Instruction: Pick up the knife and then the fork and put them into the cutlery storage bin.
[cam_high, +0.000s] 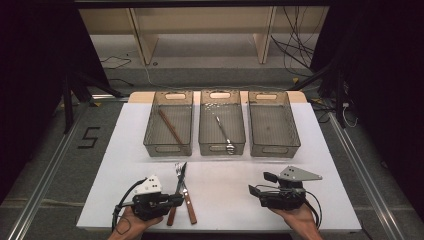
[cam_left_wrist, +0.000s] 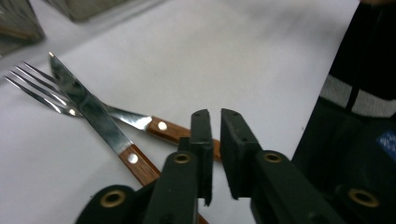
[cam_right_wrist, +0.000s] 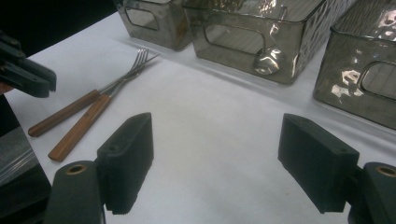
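Lying crossed on the white desk (cam_high: 225, 172), near its front edge: 1 shiny metal knife with a brown wooden handle (cam_left_wrist: 88, 107) and 1 shiny metal fork with a brown wooden handle (cam_left_wrist: 122, 118). Just above those handles, the left gripper (cam_left_wrist: 215, 116) with jaws almost pressed together, only a thin gap and nothing held; well apart, the right gripper (cam_right_wrist: 215, 154) with jaws spread wide and empty. Probably light, stiff and hard, slippery on the flat metal and sharp at blade and prongs, so best to pinch 1 at a time across the thicker, less slick wooden handle.
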